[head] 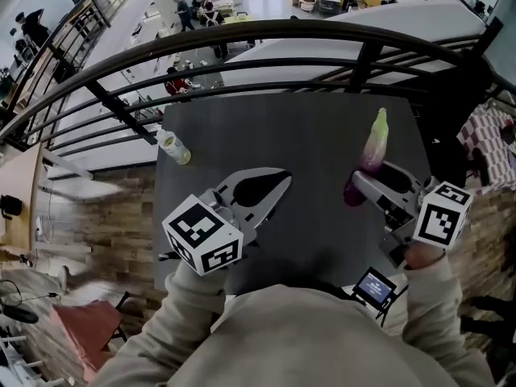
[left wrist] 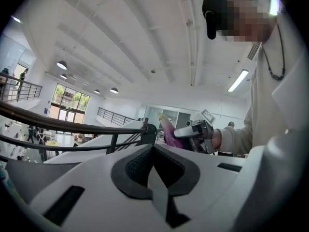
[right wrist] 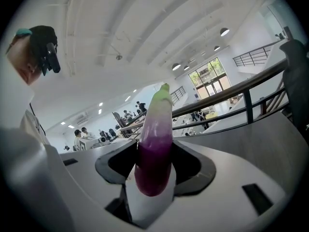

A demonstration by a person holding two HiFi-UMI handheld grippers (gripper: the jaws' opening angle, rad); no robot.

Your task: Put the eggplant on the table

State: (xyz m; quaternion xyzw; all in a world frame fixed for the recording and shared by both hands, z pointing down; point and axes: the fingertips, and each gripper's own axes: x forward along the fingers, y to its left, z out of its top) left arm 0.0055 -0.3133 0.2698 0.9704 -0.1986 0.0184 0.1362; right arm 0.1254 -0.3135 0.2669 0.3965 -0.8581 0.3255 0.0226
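Two grippers hang over the dark table [head: 310,127], and only one of them carries anything. Our right gripper [right wrist: 153,175] pinches the eggplant [right wrist: 155,139] by its purple lower end, with the pale green tip pointing away from us. In the head view the eggplant sits near the tabletop's right edge. It looks lifted clear, though we cannot tell for sure whether it touches. Our left gripper [left wrist: 153,164] has its jaws pressed together on nothing, over the middle of the tabletop towards the near edge. A bottle [head: 173,146] lies by the left edge. We judge the eggplant is grasped and over the table. What is left is lowering it onto the tabletop and letting go.
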